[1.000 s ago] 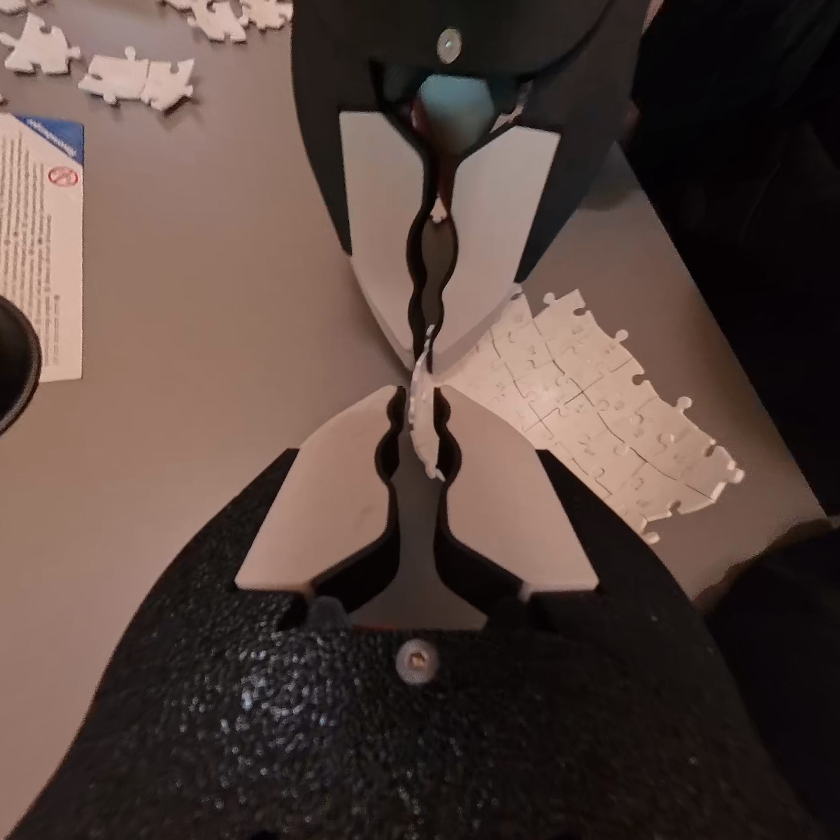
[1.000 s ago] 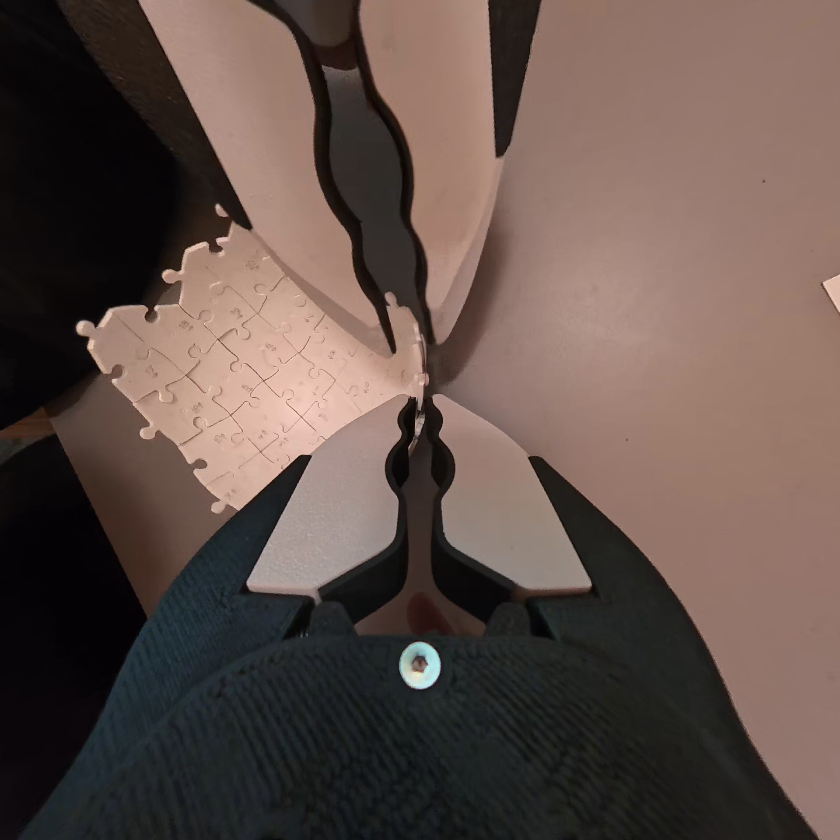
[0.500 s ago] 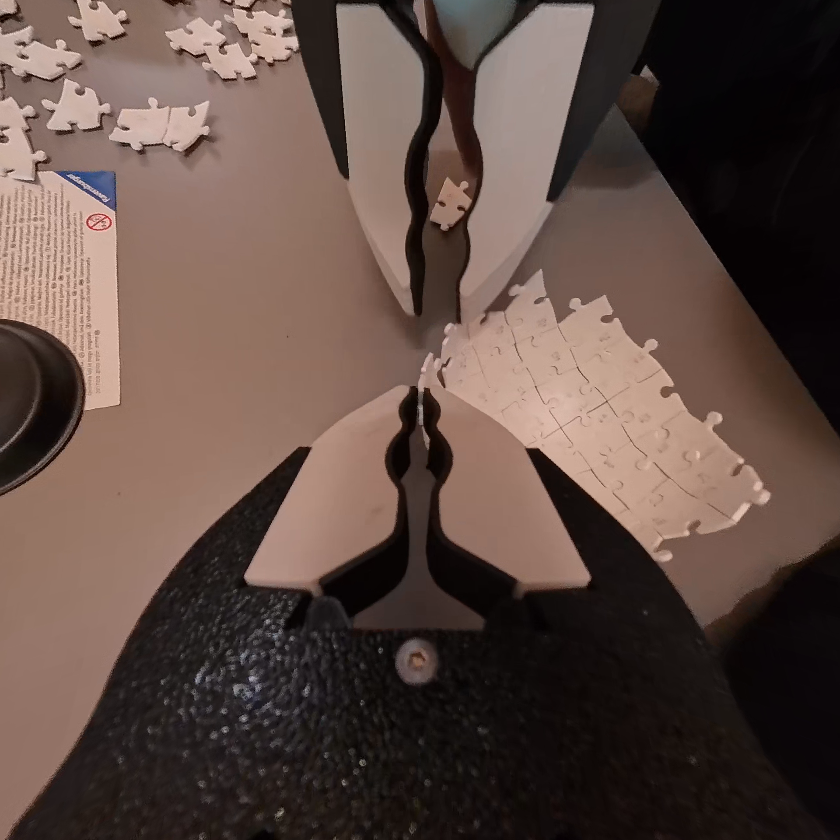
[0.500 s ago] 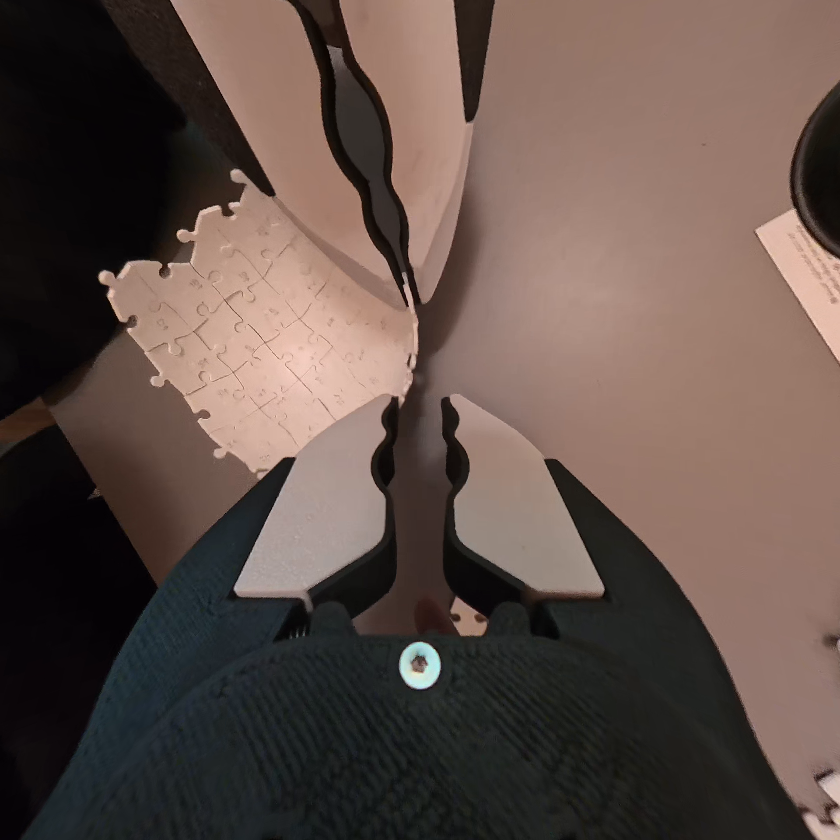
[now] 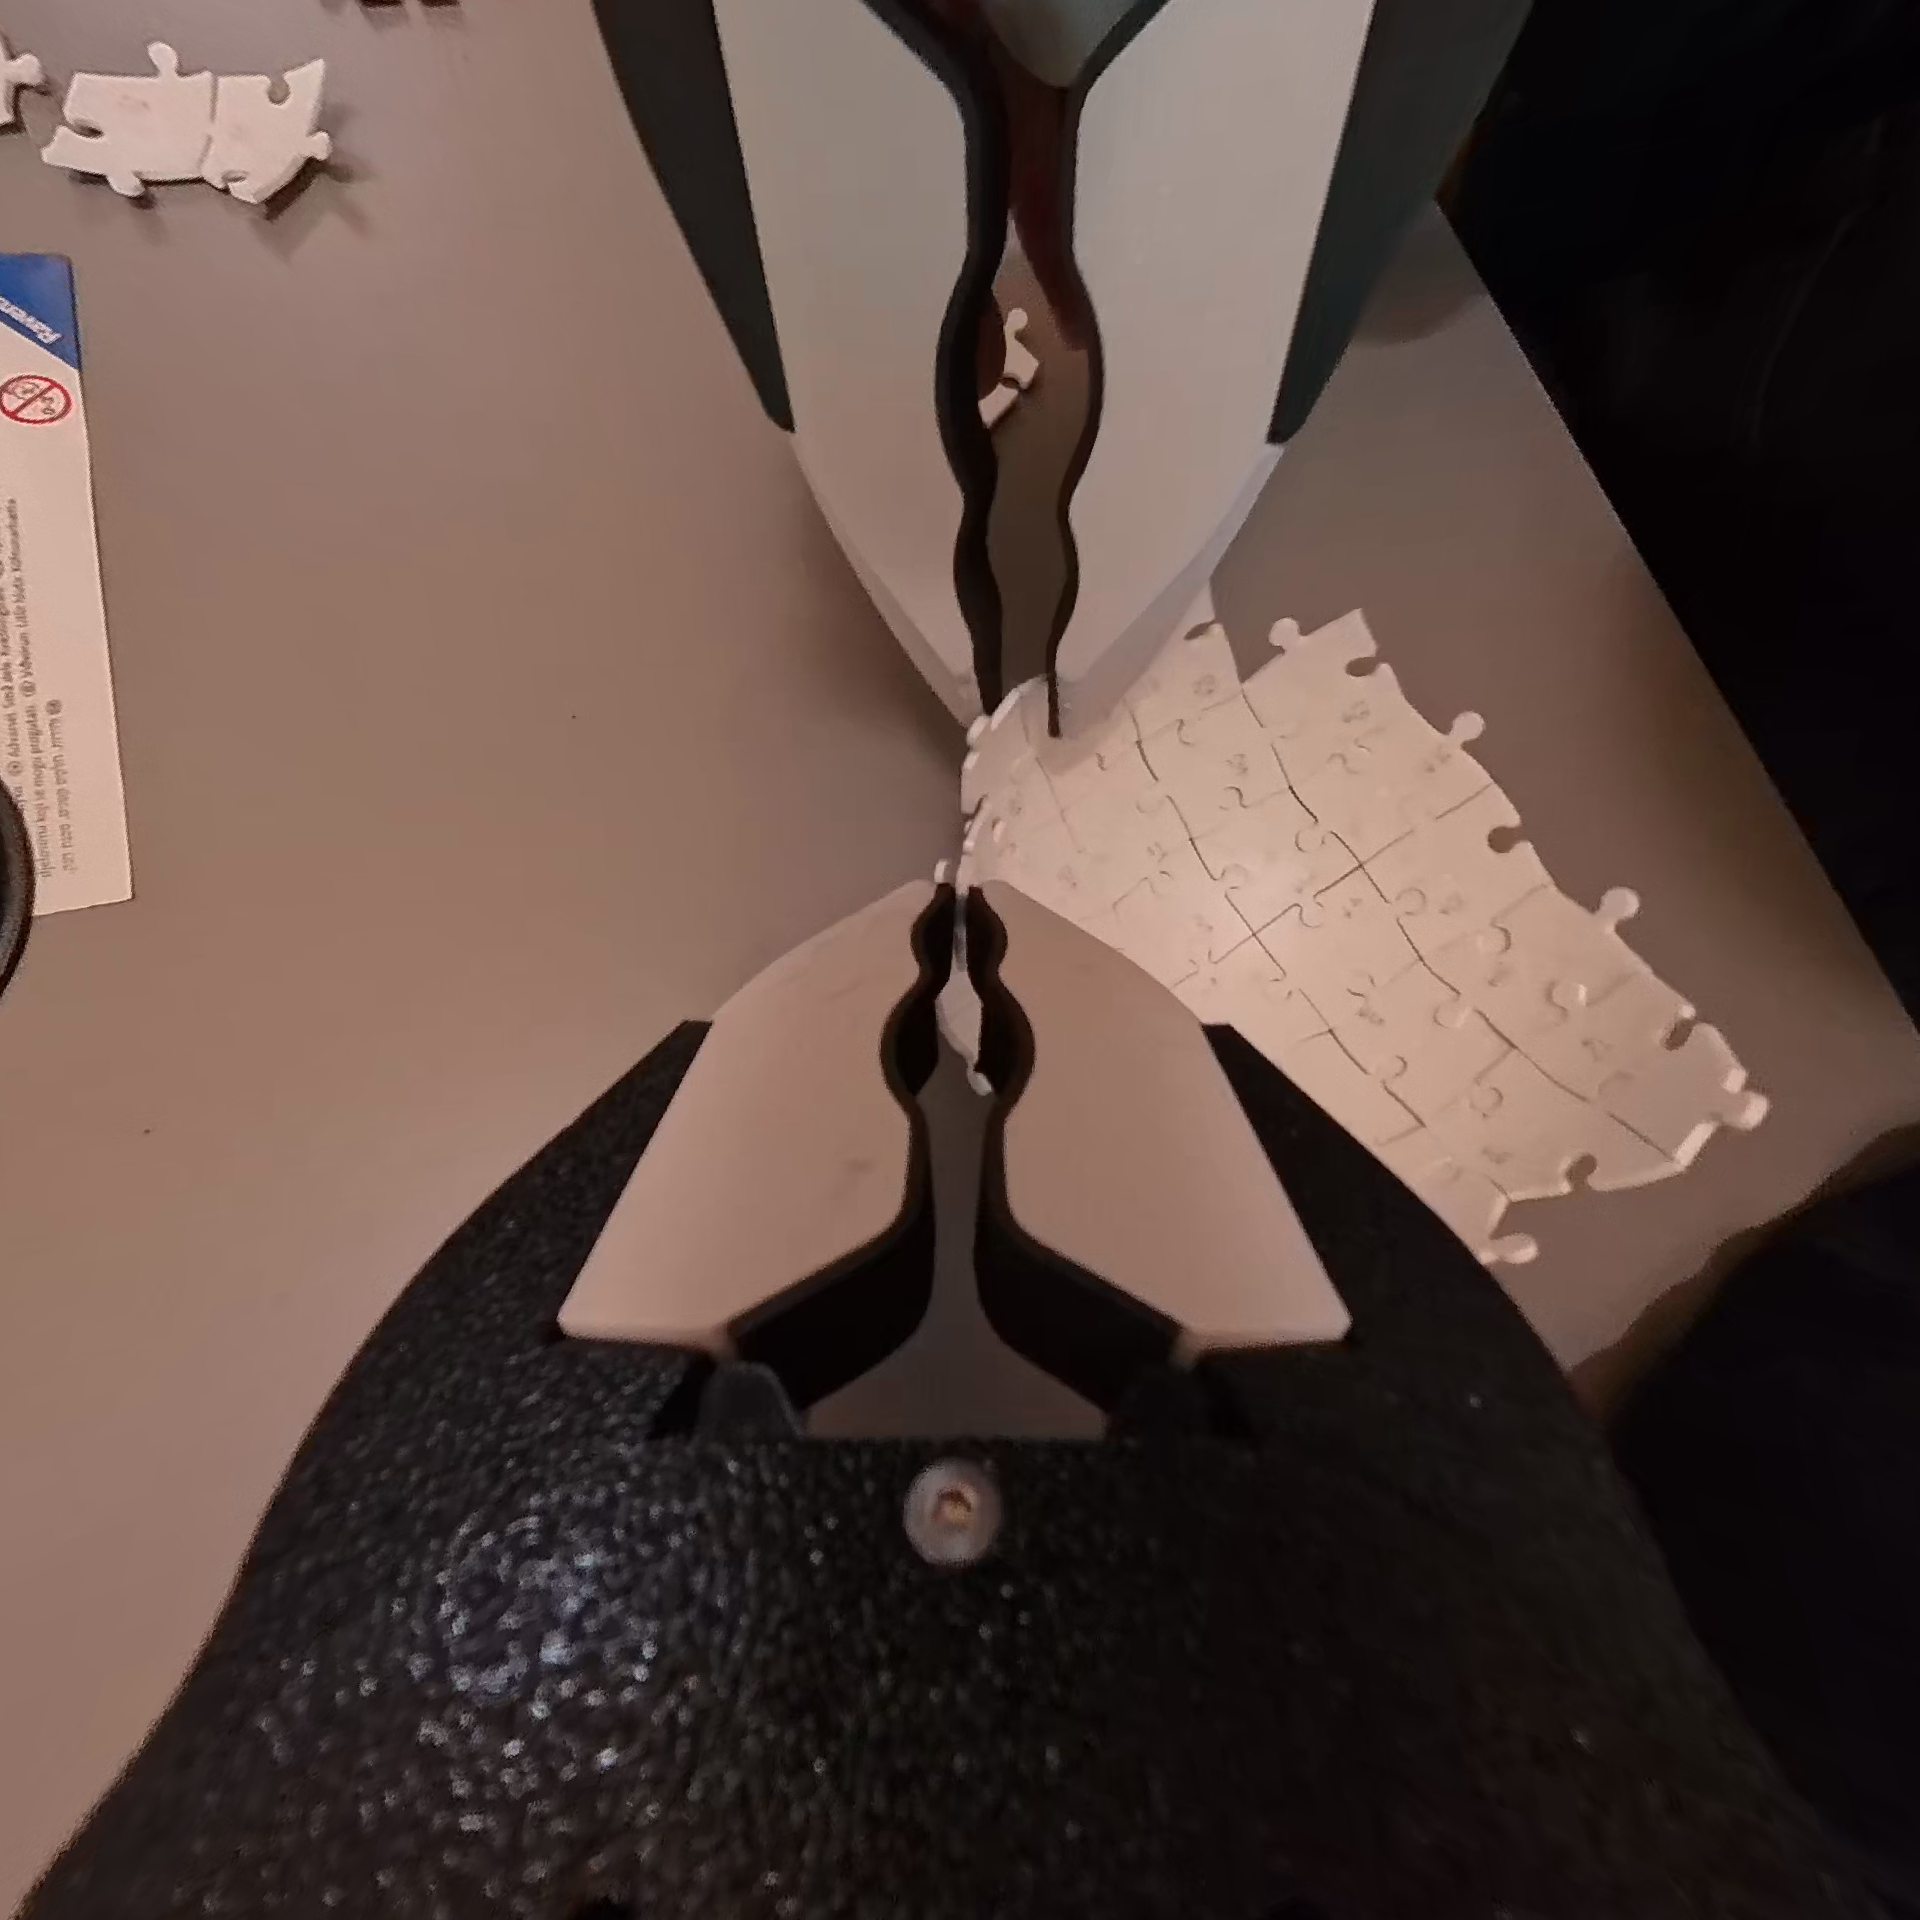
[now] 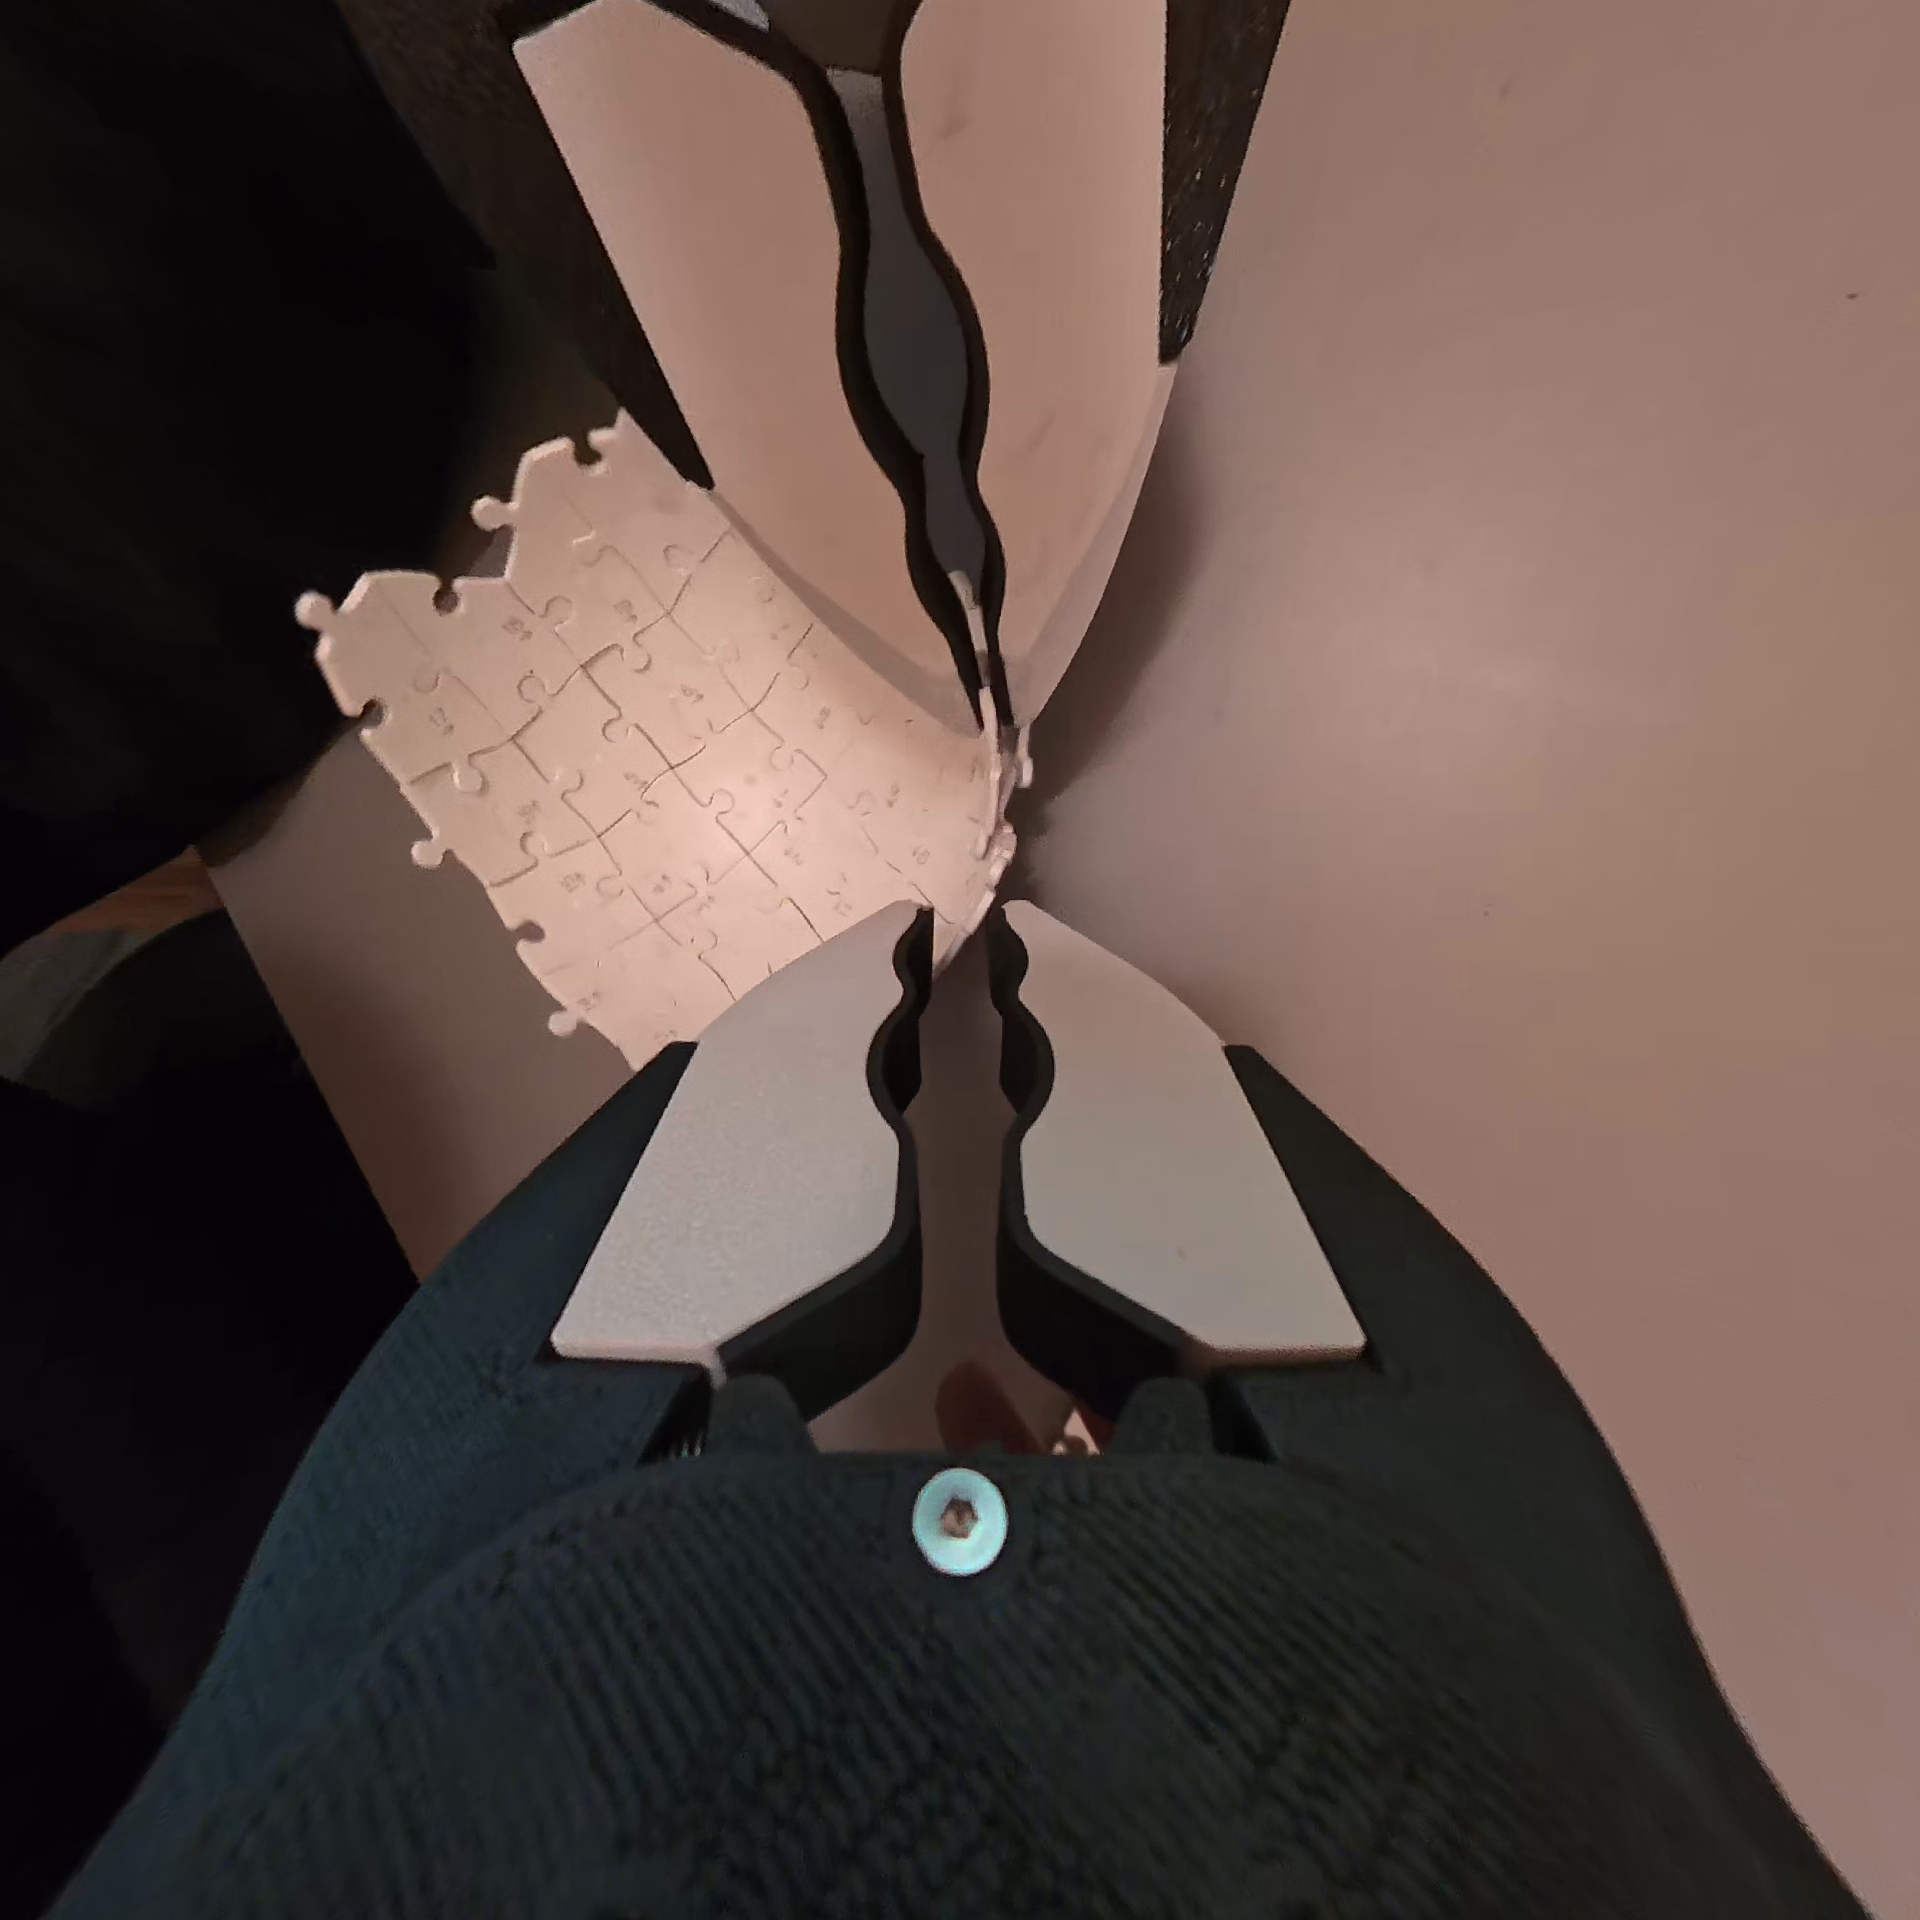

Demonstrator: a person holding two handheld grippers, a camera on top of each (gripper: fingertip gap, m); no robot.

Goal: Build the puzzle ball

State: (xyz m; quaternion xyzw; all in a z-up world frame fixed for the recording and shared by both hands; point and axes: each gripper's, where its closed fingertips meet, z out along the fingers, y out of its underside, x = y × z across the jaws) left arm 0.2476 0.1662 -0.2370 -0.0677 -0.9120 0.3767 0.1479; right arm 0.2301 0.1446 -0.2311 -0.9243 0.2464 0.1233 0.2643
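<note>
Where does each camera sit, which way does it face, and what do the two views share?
Left wrist view: sits on the left gripper, facing forward and down at the grey table; its own fingers show, clamped on the curved puzzle panel.
Right wrist view: sits on the right gripper, facing the opposite way; its own fingers show at the panel's edge.
Shared: the panel, the table, and the other gripper entering from the top.

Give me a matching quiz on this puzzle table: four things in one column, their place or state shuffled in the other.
1 curved puzzle sheet
2 joined pair of pieces
3 leaflet
4 single loose piece

a blue-topped, at left edge
b edge pinched in left gripper jaws
c visible through right gripper gap
d on table, top left

Pairs: 1-b, 2-d, 3-a, 4-c
</note>
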